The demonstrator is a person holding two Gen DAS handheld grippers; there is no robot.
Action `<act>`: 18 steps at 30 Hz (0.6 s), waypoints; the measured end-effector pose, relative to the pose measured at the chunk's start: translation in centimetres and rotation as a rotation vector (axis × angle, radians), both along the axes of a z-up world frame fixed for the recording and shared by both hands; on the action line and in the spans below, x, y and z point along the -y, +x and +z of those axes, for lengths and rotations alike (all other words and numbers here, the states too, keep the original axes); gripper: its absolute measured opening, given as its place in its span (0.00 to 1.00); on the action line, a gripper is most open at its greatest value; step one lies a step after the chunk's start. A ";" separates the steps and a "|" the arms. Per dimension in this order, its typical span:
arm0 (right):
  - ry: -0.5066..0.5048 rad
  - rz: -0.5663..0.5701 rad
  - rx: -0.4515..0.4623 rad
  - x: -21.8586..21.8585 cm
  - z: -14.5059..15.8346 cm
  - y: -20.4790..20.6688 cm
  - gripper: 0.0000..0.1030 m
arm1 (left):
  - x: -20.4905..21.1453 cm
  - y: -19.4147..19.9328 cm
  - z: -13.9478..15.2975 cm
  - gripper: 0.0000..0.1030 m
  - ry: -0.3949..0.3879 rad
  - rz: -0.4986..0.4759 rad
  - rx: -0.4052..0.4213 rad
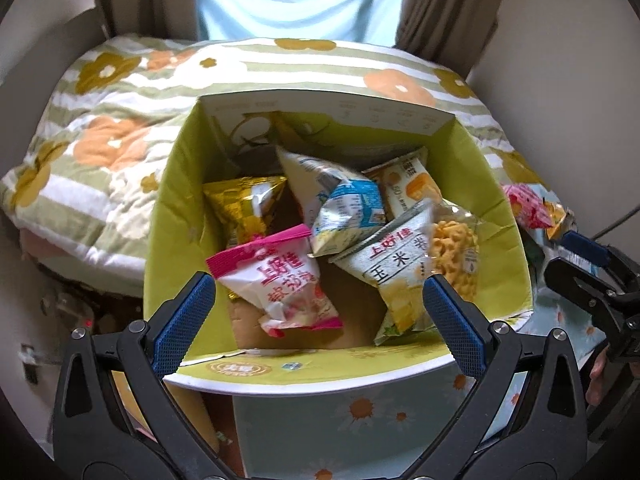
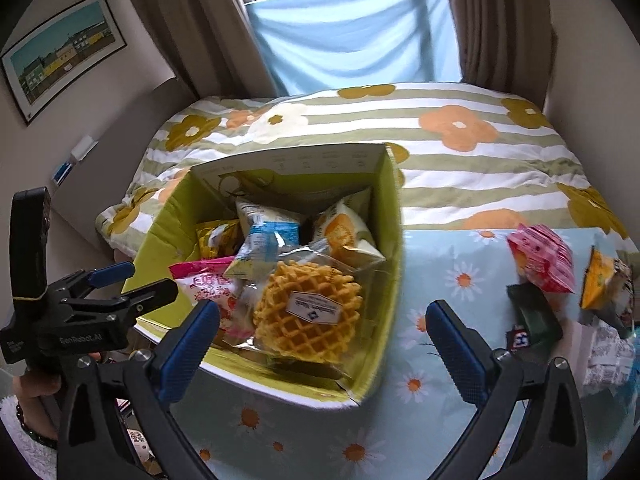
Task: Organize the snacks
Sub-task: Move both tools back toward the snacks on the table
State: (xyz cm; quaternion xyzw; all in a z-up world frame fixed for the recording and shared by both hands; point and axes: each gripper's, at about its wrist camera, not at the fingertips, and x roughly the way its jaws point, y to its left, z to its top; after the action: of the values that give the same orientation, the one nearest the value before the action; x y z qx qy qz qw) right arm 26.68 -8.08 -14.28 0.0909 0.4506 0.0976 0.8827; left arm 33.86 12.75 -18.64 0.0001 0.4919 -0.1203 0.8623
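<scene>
Left gripper (image 1: 318,308) hung spread and empty over the near rim of the green box (image 1: 160,216), which held a pink snack bag (image 1: 280,280) closest to the jaws, a corn snack bag (image 1: 400,272) beside it, and gold (image 1: 244,204) and blue-white (image 1: 344,204) packets toward the far wall. From the right wrist view, right gripper (image 2: 322,342) was likewise spread, empty, at the box's near right corner; a waffle packet (image 2: 308,312) lay inside, with loose snacks (image 2: 540,260) on the daisy tablecloth (image 2: 440,280) right of the box.
</scene>
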 end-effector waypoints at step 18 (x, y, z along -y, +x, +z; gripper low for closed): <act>-0.047 -0.198 0.057 14.3 2.2 -6.9 1.00 | 15.9 -2.7 2.3 1.00 -0.031 -0.209 0.045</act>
State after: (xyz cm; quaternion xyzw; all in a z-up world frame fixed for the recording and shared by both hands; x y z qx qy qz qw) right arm 19.80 -22.41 -12.08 0.1116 0.4163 0.0020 0.9023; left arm 31.18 -3.18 -16.29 0.0406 0.4678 -0.2173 0.8557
